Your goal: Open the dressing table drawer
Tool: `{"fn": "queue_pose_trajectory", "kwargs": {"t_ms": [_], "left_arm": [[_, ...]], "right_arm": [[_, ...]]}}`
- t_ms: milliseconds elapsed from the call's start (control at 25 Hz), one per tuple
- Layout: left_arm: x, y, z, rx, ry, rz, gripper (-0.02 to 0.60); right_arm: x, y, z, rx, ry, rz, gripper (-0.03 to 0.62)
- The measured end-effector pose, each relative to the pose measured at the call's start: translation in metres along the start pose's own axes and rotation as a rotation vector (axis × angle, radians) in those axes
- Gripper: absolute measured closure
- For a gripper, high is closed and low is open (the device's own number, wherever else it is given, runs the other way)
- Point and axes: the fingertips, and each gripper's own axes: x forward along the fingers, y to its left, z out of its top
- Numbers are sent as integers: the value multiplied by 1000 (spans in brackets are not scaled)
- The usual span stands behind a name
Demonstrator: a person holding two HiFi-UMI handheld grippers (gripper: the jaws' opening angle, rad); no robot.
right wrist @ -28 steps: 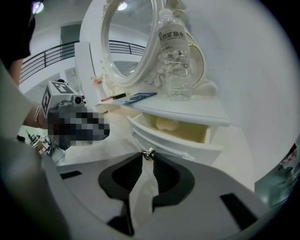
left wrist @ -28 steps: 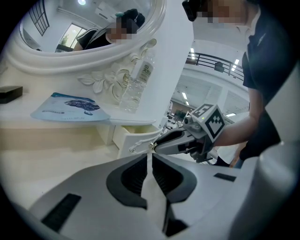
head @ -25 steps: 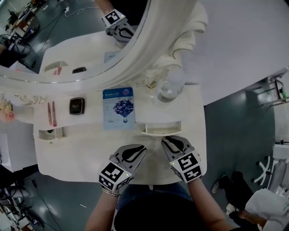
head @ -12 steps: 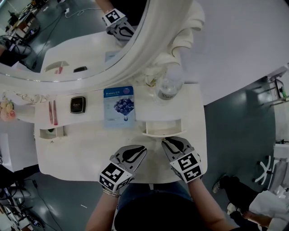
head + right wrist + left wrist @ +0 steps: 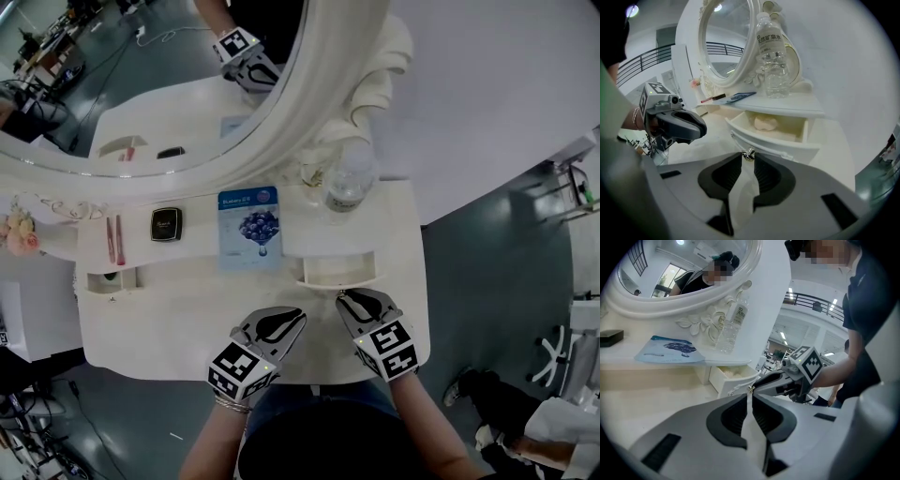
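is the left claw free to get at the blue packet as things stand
Probably yes. The left claw is shut and empty, and only bare table lies between it and the packet. The right claw, shut on the knob, sits off to the side.

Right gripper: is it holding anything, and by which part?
The right gripper is shut on the small metal knob of the drawer, pinching it between its jaw tips. The left gripper holds nothing.
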Motion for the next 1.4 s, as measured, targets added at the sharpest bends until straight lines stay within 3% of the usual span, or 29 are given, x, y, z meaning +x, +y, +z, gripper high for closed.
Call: {"fn": "queue_pose_trajectory", "kwargs": {"t_ms": [640,1400], "left_arm": [[-10,3,22,20,-52,-7,534],[-29,-1,48,60,-118,-7,534]], "right_arm": [[-18,8,18,-19,-35,12,500],[-53,16,63,-78,-150,-1,559]]}}
